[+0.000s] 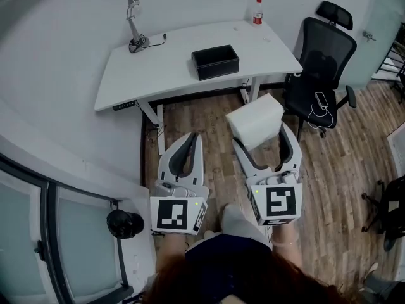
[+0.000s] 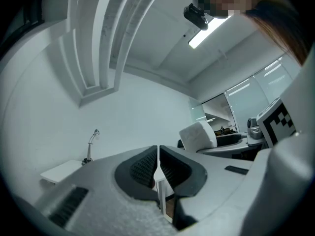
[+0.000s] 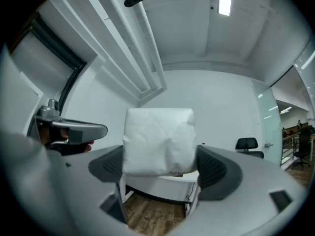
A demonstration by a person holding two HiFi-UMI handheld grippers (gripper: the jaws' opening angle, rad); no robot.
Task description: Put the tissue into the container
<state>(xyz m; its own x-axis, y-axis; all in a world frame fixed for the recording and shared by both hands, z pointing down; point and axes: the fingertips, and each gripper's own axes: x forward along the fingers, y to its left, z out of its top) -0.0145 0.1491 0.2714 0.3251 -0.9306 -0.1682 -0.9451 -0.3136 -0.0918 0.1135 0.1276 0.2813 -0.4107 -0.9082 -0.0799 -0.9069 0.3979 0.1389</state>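
A white tissue pack [image 1: 255,120] is held off the floor between the pads of my right gripper [image 1: 262,139], which is shut on it. In the right gripper view the tissue pack [image 3: 158,141] fills the gap between the wide-set jaws of the right gripper [image 3: 160,165]. The container, an open black box [image 1: 215,62], stands on the white desk [image 1: 158,71] ahead of both grippers. My left gripper [image 1: 192,143] hangs beside the right one, shut and holding nothing. In its own view the left gripper [image 2: 157,157] has its pads pressed together, with the tissue pack [image 2: 198,135] off to the right.
A desk lamp [image 1: 134,24] stands at the desk's far left and a bottle [image 1: 257,11] at its far right. A black office chair [image 1: 323,62] is right of the desk. Wooden floor [image 1: 209,122] lies between me and the desk, with a glass wall [image 1: 38,233] at my left.
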